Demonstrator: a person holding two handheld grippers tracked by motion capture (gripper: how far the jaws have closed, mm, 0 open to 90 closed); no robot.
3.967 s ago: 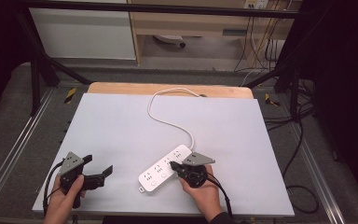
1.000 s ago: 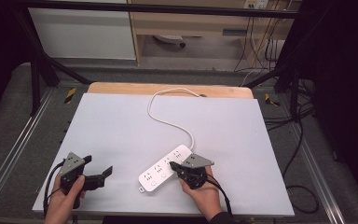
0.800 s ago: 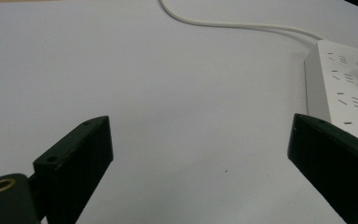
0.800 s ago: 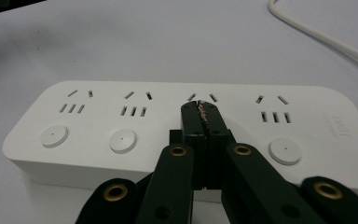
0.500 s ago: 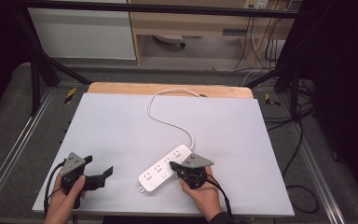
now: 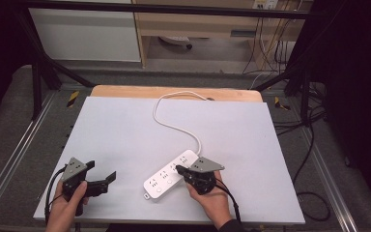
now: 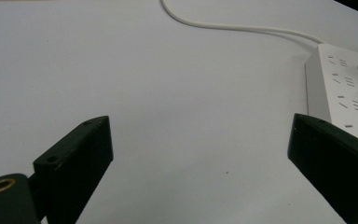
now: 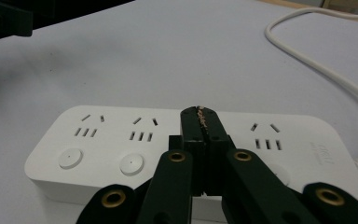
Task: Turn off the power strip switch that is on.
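Power strip point(image 6: 170, 174) on the counter point(image 6: 125, 130), right claw point(image 6: 178, 169) resting over it.

The white strip lies slantwise near the counter's front edge, its cord point(image 6: 174, 113) looping away toward the far side. The right claw's jaws are pressed together, tips over the strip's top between its sockets. The left claw point(image 6: 101, 172) sits well apart to the left, jaws spread wide and holding nothing.

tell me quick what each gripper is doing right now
left gripper: open, holding nothing.
right gripper: shut, tips over the power strip, gripping nothing.
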